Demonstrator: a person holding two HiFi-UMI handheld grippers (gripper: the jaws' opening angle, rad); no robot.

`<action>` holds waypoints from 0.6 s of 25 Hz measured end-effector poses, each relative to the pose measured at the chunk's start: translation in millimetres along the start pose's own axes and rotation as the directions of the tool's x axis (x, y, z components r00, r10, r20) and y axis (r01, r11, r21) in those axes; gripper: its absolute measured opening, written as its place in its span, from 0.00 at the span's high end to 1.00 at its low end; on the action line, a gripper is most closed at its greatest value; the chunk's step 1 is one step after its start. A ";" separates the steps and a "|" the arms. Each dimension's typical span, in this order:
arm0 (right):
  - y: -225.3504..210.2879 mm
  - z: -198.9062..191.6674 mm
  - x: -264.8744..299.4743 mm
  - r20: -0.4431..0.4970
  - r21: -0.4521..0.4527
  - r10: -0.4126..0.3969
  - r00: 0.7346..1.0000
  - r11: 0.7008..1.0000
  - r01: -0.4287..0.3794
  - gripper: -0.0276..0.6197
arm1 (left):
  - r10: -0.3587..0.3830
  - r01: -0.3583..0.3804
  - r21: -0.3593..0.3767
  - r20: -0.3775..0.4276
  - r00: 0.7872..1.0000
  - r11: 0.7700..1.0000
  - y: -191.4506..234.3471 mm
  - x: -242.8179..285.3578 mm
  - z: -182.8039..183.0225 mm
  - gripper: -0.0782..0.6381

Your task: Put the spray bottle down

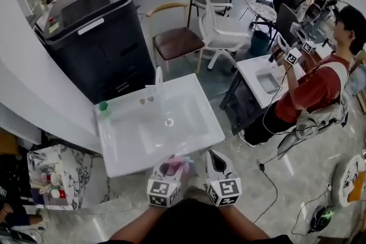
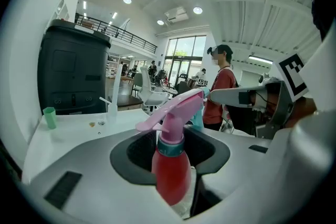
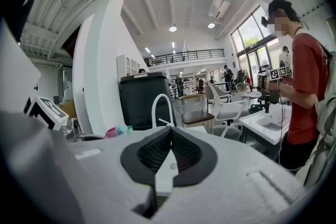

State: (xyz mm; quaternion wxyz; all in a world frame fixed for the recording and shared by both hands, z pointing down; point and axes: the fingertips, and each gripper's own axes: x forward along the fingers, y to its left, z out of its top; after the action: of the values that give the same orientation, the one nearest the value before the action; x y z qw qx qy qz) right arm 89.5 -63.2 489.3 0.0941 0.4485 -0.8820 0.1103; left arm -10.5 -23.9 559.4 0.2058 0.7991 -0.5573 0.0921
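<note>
One bottle held, not yet set down

We had the spray bottle (image 2: 171,170) clamped in the left gripper (image 1: 167,177). Its jaws pinched the red body just under the teal collar (image 2: 171,148), pink trigger head (image 2: 170,110) up, at approx. 6 o'clock of the white basin (image 1: 123,148). The right gripper (image 3: 164,176) was closed on nothing. We judged the bottle light, stiff plastic, smooth and prob. slippery, and top-heavy w/ that head. Under the collar looked the safest hold.

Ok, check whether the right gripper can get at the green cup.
Probably yes: the right gripper is empty, and only bare sink lies between it and the green cup.
</note>
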 end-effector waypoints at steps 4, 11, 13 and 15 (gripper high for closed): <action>-32.0 2.2 22.8 -0.004 0.018 0.038 0.999 0.999 -0.038 0.96 | 0.051 -0.051 -0.008 -0.007 0.999 0.999 2.5 40.3 15.1 0.66; -71.6 -2.8 50.7 -0.025 0.045 0.092 0.995 0.995 -0.091 0.96 | 0.142 -0.141 -0.010 0.023 0.990 0.990 16.5 88.6 42.3 0.66; -77.7 -2.2 58.1 -0.028 0.041 0.104 0.994 0.994 -0.103 0.96 | 0.175 -0.174 -0.020 0.043 0.984 0.984 26.3 98.1 52.9 0.66; -82.3 -0.4 63.5 -0.028 0.043 0.108 0.994 0.993 -0.107 0.96 | 0.201 -0.199 -0.030 0.056 0.978 0.980 36.0 106.3 61.7 0.66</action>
State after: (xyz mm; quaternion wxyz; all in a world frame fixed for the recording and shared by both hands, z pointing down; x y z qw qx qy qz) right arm 119.5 -159.1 515.6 0.0919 0.4004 -0.9009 0.1400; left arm -10.6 -151.8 552.1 0.1887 0.7389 -0.6417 0.0819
